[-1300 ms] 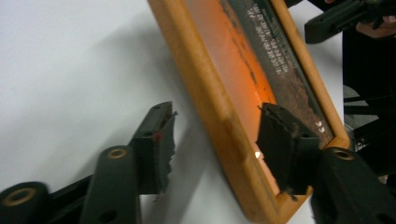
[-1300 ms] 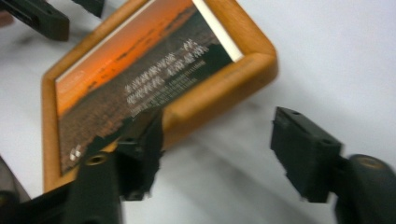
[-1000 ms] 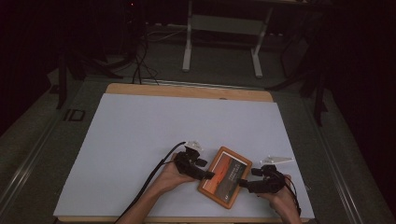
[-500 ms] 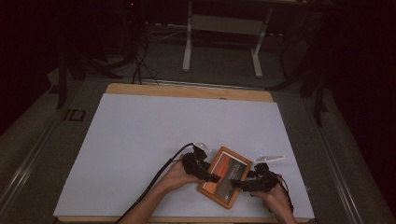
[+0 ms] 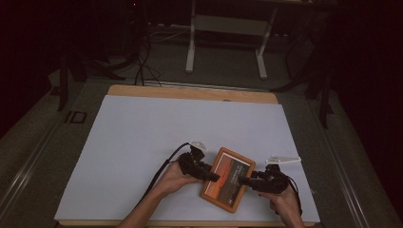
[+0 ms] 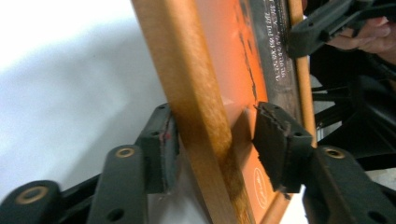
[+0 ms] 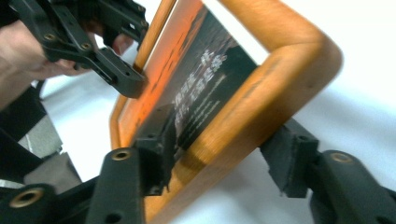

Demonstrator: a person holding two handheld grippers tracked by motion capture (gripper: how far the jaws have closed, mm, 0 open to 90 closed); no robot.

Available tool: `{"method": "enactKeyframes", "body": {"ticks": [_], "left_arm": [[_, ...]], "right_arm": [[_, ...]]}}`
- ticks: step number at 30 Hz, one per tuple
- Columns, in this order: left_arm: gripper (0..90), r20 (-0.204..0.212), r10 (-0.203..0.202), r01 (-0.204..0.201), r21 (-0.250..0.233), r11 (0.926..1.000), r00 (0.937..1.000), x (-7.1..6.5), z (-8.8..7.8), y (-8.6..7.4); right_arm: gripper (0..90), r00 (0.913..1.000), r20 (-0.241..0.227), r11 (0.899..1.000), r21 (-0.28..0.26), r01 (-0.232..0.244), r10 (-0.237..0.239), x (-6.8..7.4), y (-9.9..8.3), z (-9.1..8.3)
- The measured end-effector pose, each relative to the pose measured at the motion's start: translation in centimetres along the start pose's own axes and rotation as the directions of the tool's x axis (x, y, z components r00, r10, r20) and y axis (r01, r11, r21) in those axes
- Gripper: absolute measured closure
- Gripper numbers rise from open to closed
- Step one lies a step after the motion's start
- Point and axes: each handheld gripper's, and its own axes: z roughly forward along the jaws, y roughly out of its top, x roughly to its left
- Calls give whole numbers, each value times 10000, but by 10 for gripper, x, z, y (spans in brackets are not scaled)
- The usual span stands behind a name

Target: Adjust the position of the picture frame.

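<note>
Two grippers flank the orange wooden-framed picture (image 5: pixel 227 179) lying at six o'clock on the white table sheet (image 5: pixel 142 137). Left gripper (image 5: pixel 215 176) and right gripper (image 5: pixel 242 181) have just been closing, jaws astride opposite frame edges, whether gripping unclear.

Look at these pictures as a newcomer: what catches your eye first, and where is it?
A wooden picture frame with an orange picture lies near the front edge of the white table. The left tool and right tool straddle its opposite long edges, jaws just closing, frame between them. Beyond the table, the room is dark.
</note>
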Motion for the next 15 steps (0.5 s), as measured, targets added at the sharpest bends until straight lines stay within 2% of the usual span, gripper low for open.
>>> {"method": "enactKeyframes", "body": {"ticks": [1,4,5,8,9,10,15], "left_arm": [[566,109,-42,44,-164,9999,9999,-1,-7,-2],[599,159,-11,16,-270,9996,9999,-2,-13,-4],[626,191,70,-63,-389,9992,9998,-4,-19,-5],[657,176,227,-216,-612,9979,9996,-6,-25,-6],[669,-72,455,-459,-667,9967,9989,-9,-29,-6],[669,-72,455,-459,-667,9967,9989,-9,-29,-6],[679,-574,680,-723,-774,9944,9960,-16,-36,-6]], "right_arm": [[525,9998,-166,9998,-170,74,-77,3,4,-3],[549,9993,-314,9995,-261,202,-210,6,8,-5],[566,9986,-354,9986,-350,386,-398,9,13,-6],[593,9976,-467,9971,-587,487,-515,12,18,-8],[608,9967,-544,9954,-779,559,-602,14,22,-9],[608,9967,-544,9954,-779,559,-602,14,22,-9],[601,9927,-394,9902,-858,1102,-1139,21,32,-11]]}}
